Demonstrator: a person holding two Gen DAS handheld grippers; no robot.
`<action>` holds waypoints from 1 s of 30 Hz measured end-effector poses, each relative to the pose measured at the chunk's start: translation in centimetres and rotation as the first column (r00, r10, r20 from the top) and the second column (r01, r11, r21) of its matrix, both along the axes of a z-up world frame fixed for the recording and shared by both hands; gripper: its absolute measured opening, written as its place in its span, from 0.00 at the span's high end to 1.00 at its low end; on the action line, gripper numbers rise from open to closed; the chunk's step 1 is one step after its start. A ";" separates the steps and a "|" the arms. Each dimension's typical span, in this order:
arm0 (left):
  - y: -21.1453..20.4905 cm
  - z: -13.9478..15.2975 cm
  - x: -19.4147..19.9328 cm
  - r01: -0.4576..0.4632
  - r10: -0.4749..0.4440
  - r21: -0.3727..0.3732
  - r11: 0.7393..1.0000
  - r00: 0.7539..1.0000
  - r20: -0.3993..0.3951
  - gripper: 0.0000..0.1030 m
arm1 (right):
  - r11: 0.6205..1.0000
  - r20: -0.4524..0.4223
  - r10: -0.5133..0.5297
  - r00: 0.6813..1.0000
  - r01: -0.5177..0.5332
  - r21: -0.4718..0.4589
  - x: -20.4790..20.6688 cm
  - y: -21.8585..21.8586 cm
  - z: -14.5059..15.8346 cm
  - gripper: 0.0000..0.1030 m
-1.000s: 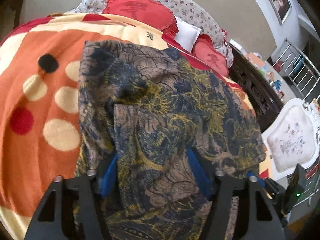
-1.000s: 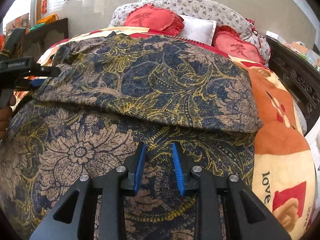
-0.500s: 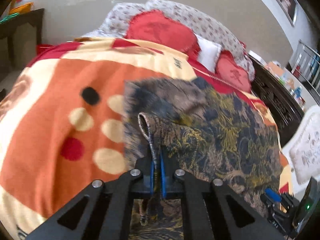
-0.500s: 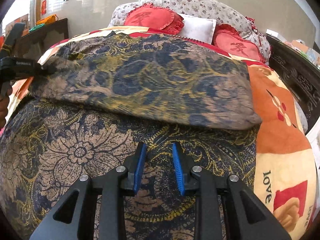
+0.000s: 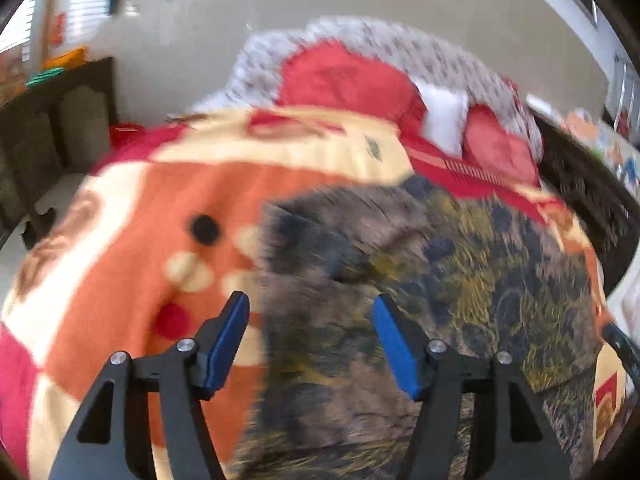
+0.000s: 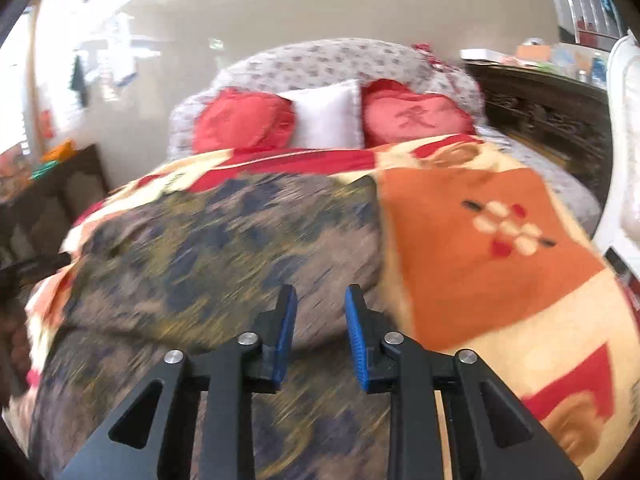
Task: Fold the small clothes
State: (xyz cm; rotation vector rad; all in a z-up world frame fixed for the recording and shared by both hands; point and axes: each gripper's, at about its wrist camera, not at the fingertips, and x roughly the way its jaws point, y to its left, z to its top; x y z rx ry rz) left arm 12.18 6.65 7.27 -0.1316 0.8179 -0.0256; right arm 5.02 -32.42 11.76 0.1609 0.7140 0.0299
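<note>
Hovering over the patterned garment [image 5: 420, 280] (blurred) on the bed blanket [image 5: 132, 240], my left gripper [image 5: 310, 340] gapes wide, empty. My right gripper [image 6: 318, 332] is partly open, holding nothing.

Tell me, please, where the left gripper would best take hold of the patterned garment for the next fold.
Probably the garment's left side edge, where it meets the orange blanket. That edge lies flat and exposed just ahead of the open left gripper, so come in low from the blanket side and slide one finger under the hem. The blurred frame hides any thicker seam.
</note>
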 end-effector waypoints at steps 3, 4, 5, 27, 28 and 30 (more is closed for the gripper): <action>-1.8 -1.8 1.0 0.023 -0.022 0.022 1.000 0.998 -0.057 0.35 | 0.992 -0.149 0.082 0.985 -0.095 -0.081 3.2 -0.1 -2.5 0.75; -2.2 -2.4 1.0 0.025 -0.022 0.039 0.999 0.998 -0.060 0.35 | 0.987 -0.184 0.080 0.980 -0.104 -0.124 3.5 -0.4 -3.3 0.83; -2.6 -3.2 0.9 0.035 -0.031 0.065 0.997 0.998 -0.062 0.35 | 0.986 -0.185 0.089 0.979 -0.113 -0.121 3.1 -1.5 -4.1 0.85; -1.0 -5.7 0.5 0.006 -0.003 0.046 0.999 0.998 -0.068 0.04 | 0.993 -0.177 -0.042 0.983 0.021 -0.117 13.1 -2.4 -3.8 0.80; -1.0 -5.7 0.5 0.006 -0.004 0.041 0.999 0.998 -0.068 0.04 | 0.992 -0.180 -0.048 0.983 0.026 -0.124 13.0 -2.1 -3.9 0.80; -0.9 -5.7 0.6 0.006 -0.003 0.045 0.999 0.998 -0.068 0.04 | 0.994 -0.101 -0.005 0.995 -0.006 -0.108 11.6 -0.8 -3.3 0.80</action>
